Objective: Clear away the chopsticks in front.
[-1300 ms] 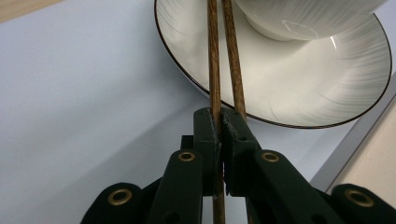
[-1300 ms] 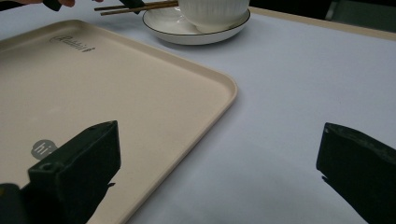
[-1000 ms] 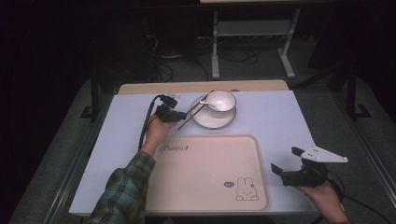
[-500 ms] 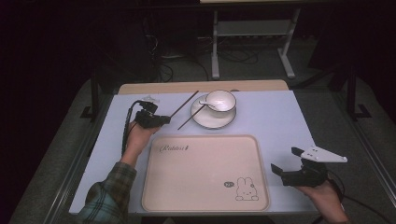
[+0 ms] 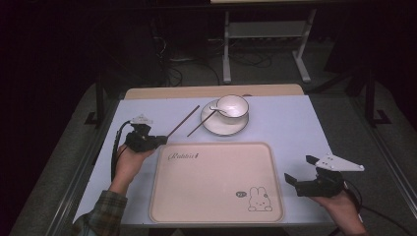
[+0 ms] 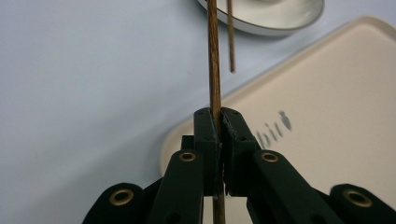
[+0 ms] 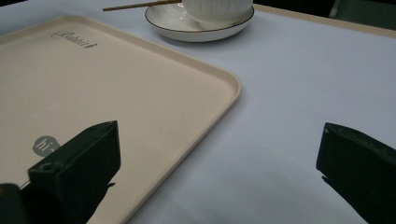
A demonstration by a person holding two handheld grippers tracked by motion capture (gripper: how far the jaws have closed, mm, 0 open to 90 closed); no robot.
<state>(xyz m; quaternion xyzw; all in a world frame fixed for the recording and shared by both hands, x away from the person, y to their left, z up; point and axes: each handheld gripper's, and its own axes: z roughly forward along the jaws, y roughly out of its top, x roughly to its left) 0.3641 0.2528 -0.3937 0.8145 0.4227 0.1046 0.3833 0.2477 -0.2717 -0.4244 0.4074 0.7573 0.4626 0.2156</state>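
My left gripper (image 5: pixel 162 141) is shut on the near end of a brown chopstick (image 5: pixel 183 123), left of the tray's far corner. In the left gripper view the stick (image 6: pixel 213 56) runs straight out from between the closed jaws (image 6: pixel 219 122). A second chopstick (image 5: pixel 201 124) leans with its far end on the white saucer (image 5: pixel 216 127), which carries a white cup (image 5: pixel 232 105) and a spoon (image 5: pixel 216 108). My right gripper (image 5: pixel 301 168) rests open and empty at the tray's right edge, its jaws wide apart (image 7: pixel 219 128).
A beige tray (image 5: pixel 216 182) with a rabbit print lies bare at the front centre of the pale table (image 5: pixel 295 123). The saucer (image 7: pixel 187 29) stands just beyond the tray's far edge. A metal stand's legs (image 5: pixel 265 54) are on the floor behind the table.
My left hand has drawn back from the saucer, leftward and toward the person, carrying one chopstick with it. The other chopstick stays leaning on the saucer. The right hand has not moved.
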